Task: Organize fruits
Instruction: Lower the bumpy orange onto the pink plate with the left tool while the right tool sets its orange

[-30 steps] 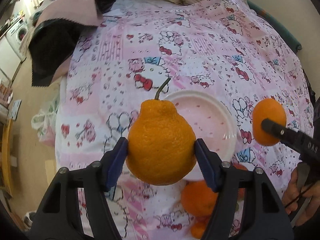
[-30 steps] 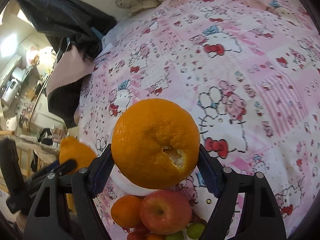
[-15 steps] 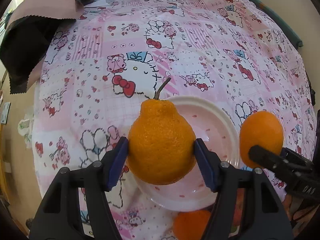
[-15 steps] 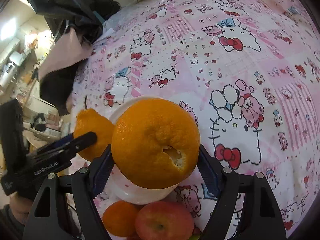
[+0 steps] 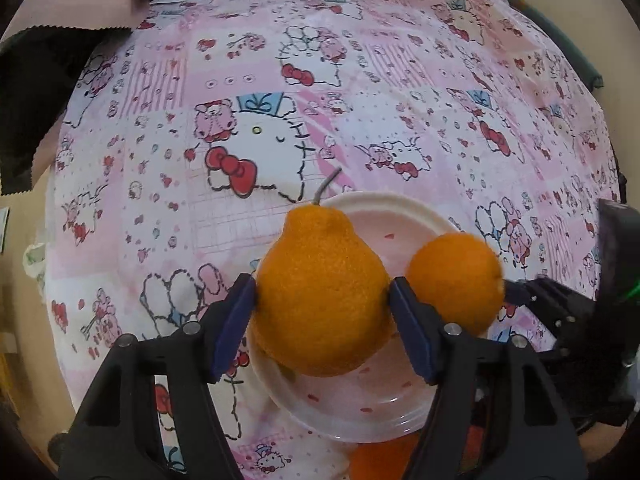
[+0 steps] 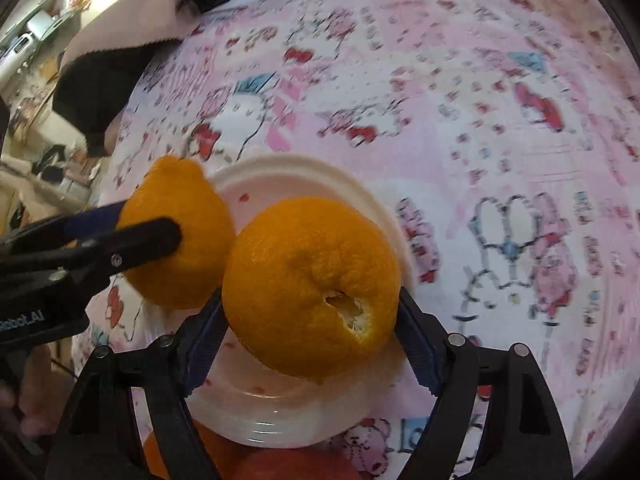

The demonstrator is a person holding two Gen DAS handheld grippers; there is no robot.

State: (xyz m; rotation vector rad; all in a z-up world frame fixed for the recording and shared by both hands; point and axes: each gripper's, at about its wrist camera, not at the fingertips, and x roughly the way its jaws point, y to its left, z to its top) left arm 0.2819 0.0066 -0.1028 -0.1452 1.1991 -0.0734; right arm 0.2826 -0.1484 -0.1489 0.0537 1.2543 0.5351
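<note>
Both claws are tipped down over a white plate [image 5: 404, 204] that sits on a bed covered with a pink cartoon-cat sheet [image 5: 248, 92]. The left claw [image 5: 322, 306] is clenched on a knobbly, pear-shaped orange [image 5: 320, 292] with a short stem sticking up from its neck; its blue pads [image 5: 236, 320] press the fruit on both sides, and the fruit hangs over the near-left part of the plate. Whether it touches the plate I can't tell.

The right claw [image 6: 312, 316] grips a rounder orange [image 6: 312, 280] with a torn patch in its peel, its blue pads tight against the sides. That fruit hangs above the middle of the plate, just beside the pear-shaped one, the two nearly touching.

At the plate's near edge, partly hidden under the claws, lie another small orange [image 5: 380, 458] and something red [image 6: 296, 466], too hidden to name. At the far left corner of the bed sits a heap of black and pink cloth [image 6: 108, 64].
</note>
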